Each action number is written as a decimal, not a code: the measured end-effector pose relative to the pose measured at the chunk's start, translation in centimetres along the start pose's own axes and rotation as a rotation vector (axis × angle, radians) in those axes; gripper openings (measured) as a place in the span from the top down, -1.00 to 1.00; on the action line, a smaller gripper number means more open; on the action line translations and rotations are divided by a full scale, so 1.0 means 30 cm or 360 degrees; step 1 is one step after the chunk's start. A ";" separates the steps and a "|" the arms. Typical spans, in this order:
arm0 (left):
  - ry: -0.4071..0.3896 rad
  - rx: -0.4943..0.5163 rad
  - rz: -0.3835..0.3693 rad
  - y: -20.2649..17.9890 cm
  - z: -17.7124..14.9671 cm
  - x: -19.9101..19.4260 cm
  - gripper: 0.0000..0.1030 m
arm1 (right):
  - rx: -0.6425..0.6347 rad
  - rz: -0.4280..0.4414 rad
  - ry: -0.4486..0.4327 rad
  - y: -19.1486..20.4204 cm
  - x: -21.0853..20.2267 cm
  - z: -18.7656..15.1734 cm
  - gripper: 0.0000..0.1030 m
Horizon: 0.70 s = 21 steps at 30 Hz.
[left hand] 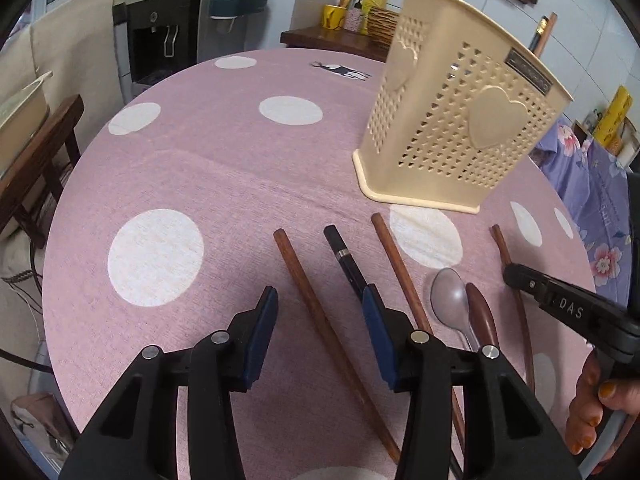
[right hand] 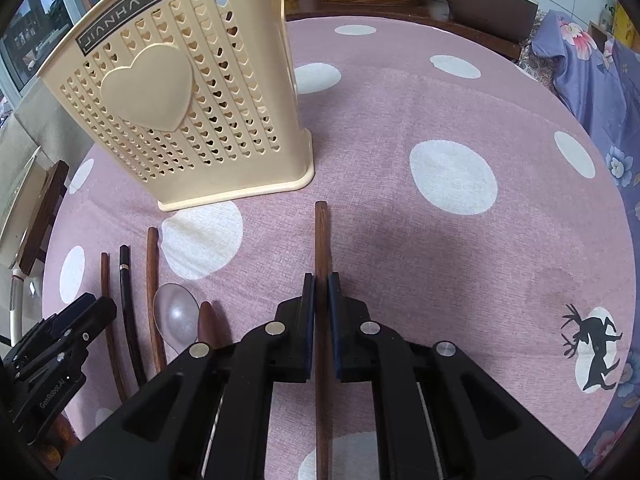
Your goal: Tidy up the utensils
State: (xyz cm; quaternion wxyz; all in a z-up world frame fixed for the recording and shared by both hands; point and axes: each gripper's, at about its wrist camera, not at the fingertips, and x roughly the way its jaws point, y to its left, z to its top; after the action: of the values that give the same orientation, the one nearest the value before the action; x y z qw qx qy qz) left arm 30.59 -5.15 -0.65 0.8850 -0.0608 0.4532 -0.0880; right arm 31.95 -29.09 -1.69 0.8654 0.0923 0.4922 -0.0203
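Note:
A cream perforated utensil holder [left hand: 460,120] [right hand: 180,100] with heart shapes stands upright on the table. My left gripper [left hand: 320,292] is open. A brown chopstick [left hand: 304,280] lies on the cloth between its blue pads, touching neither. Just right of it lie a black chopstick [left hand: 344,256], another brown chopstick [left hand: 396,264], a metal spoon [left hand: 450,296] and a dark wooden spoon [left hand: 482,312]. My right gripper [right hand: 321,278] is shut on a separate brown chopstick [right hand: 321,232], whose tip points toward the holder's base.
A round table [left hand: 200,160] carries a pink cloth with white dots. Behind it are a water dispenser [left hand: 160,32] and a wooden side table [left hand: 332,40] with cups and a basket. A wooden chair [left hand: 36,152] stands left, floral fabric [right hand: 600,80] right.

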 end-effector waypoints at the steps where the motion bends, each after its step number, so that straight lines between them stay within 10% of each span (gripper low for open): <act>1: 0.0000 0.0007 0.0012 -0.004 0.004 0.004 0.14 | -0.0005 -0.0007 0.0001 0.003 0.000 0.000 0.85; 21: -0.0037 -0.0020 0.0137 -0.001 -0.024 -0.014 0.14 | -0.0032 -0.0048 -0.0012 0.021 0.004 0.004 0.85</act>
State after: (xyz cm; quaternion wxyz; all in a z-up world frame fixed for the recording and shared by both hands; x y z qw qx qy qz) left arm 29.77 -5.12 -0.73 0.8927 -0.0477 0.4457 -0.0464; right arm 32.18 -28.47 -1.64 0.8677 0.0762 0.4903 -0.0288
